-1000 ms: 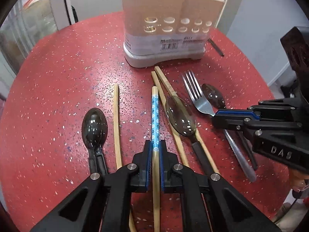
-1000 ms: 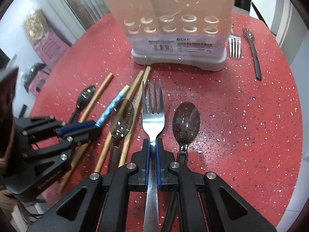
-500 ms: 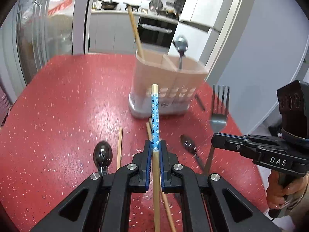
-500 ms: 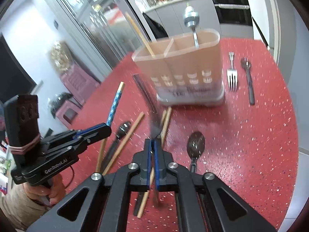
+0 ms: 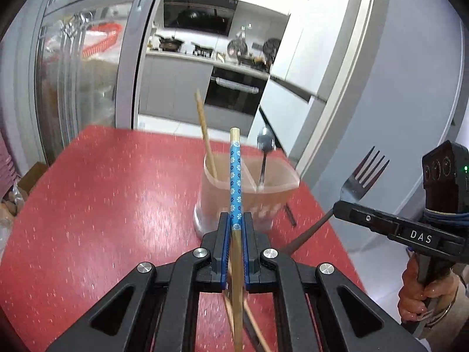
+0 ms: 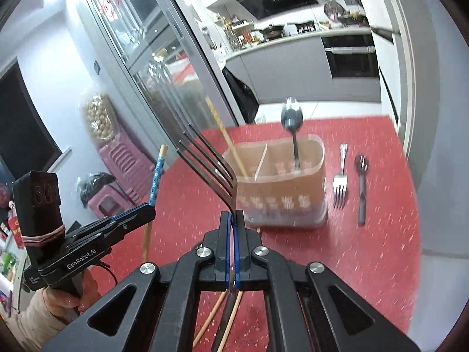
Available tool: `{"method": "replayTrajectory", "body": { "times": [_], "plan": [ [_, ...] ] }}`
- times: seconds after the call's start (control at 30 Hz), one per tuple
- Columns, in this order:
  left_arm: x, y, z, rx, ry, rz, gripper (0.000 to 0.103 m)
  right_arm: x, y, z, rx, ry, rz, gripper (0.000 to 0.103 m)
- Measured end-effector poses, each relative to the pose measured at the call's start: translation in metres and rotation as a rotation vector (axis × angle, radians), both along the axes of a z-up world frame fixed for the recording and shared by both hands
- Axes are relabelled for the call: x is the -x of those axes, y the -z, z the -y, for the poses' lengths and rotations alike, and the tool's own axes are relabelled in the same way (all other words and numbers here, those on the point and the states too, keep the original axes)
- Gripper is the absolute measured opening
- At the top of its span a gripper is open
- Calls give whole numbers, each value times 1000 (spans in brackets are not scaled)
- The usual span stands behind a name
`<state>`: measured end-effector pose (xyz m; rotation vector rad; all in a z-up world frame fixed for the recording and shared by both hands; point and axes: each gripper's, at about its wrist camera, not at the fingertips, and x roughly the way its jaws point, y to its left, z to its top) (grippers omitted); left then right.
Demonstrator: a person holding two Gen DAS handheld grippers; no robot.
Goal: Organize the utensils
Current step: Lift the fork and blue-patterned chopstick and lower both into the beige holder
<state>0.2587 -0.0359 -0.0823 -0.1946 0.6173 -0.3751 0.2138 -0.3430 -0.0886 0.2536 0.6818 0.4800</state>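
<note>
My left gripper is shut on a blue-patterned chopstick and holds it raised, tip up, in front of the tan utensil holder. My right gripper is shut on a metal fork, lifted with tines pointing up and left. The holder stands on the red table with a wooden chopstick in its left compartment and a spoon in its right. Each gripper shows in the other's view: the left gripper, the right gripper with its fork.
A second fork and a dark spoon lie on the table right of the holder. Wooden chopsticks lie on the table under my grippers. A glass door and kitchen are behind the table; pink stools stand at left.
Both grippers have lifted off the table and tilted up, carrying the blue chopstick and the fork. The remaining utensils on the table have dropped out of view below.
</note>
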Motion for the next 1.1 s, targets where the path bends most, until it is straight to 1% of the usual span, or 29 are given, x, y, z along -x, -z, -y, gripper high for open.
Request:
{"method": "replayTrajectory", "body": {
  "times": [0.13, 0.2, 0.33, 0.47, 0.6, 0.73, 0.83, 0.93, 1.0, 1.1],
  "plan": [
    [-16, -25, -3, 32, -27, 60, 32, -12, -33, 5, 29, 25, 60, 2],
    [-31, -36, -2, 48, -34, 90, 32, -19, -47, 7, 44, 38, 86, 2],
    [-58, -57, 4, 68, -42, 147, 32, -40, -68, 9, 75, 59, 123, 2],
    [-85, -71, 13, 66, -73, 203, 32, -64, -77, 8, 91, 72, 130, 2],
    [-111, -73, 20, 80, -107, 235, 32, -87, -74, 8, 101, 71, 117, 2],
    [-132, -65, 27, 77, -138, 274, 32, -106, -58, 6, 110, 57, 85, 2],
    [-141, -56, 31, 82, -154, 286, 32, -114, -46, 7, 110, 46, 54, 2],
    [-149, -44, 32, 101, -169, 299, 32, -118, -35, 9, 114, 33, 23, 2],
    [-153, -39, 33, 123, -161, 317, 32, -122, -29, 9, 128, 25, 4, 2],
    [-157, -33, 38, 94, -171, 326, 32, -130, -20, 11, 139, 21, -26, 2]
  ]
}}
